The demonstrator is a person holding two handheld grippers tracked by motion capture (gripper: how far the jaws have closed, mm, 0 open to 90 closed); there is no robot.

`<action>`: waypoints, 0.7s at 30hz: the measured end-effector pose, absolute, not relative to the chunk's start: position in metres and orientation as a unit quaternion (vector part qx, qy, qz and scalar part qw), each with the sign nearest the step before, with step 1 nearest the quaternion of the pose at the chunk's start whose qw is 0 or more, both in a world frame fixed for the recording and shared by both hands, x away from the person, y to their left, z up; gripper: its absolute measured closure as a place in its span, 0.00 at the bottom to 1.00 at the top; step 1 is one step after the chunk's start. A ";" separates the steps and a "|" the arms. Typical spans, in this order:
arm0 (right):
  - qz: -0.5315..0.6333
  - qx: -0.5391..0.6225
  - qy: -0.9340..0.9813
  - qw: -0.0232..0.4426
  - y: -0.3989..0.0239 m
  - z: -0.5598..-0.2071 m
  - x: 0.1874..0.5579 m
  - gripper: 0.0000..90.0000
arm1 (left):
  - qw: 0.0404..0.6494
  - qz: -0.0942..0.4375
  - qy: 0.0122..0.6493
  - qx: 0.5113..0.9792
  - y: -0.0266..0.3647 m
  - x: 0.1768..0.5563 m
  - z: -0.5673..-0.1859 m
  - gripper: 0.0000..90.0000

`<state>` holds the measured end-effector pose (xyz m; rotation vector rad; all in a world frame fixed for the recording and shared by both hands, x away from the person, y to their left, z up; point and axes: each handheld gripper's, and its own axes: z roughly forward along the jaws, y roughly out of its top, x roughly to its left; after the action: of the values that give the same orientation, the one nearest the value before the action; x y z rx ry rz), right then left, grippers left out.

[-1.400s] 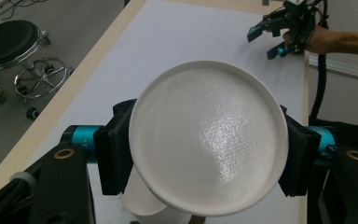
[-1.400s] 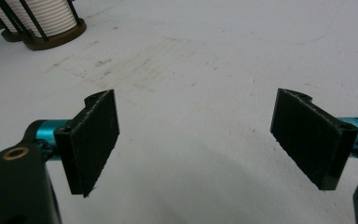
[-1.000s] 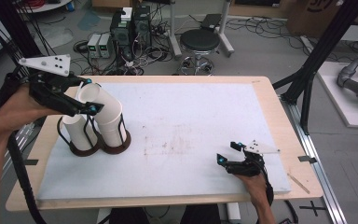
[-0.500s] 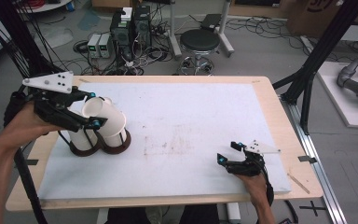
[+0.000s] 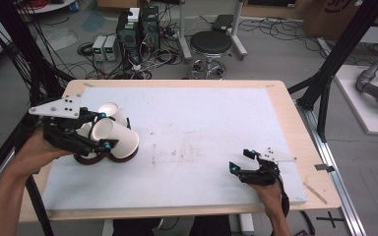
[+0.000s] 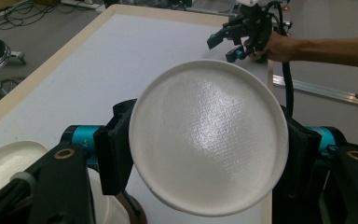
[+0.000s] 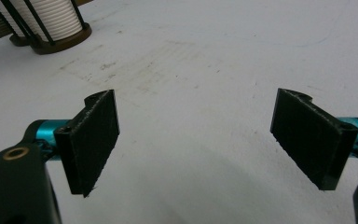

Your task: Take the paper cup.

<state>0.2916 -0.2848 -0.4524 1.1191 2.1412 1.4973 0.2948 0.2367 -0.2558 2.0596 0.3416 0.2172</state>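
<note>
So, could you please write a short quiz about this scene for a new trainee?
1. True or false: the left gripper is shut on a white foam cup.
2. Multiple choice: the right gripper is A) open with nothing between its jaws, B) shut on a cup, C) shut on a cable.
3. What surface lies under the round dark brown holder bases?

Key:
1. True.
2. A.
3. The white foam board that covers the light wooden table.
</note>
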 end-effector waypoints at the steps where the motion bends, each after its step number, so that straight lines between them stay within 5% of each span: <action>1: 0.521 0.389 0.745 0.149 -0.285 -0.452 0.292 0.17 | 0.499 0.089 0.139 0.851 0.236 0.295 -0.258 0.36; 21: 0.524 0.388 0.743 0.150 -0.285 -0.452 0.291 0.17 | 0.538 0.079 0.144 0.827 0.238 0.283 -0.304 0.36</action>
<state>0.2907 -0.2851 -0.4524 1.1162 2.1341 1.5067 0.2828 0.2383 -0.3039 1.9663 0.3433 0.1886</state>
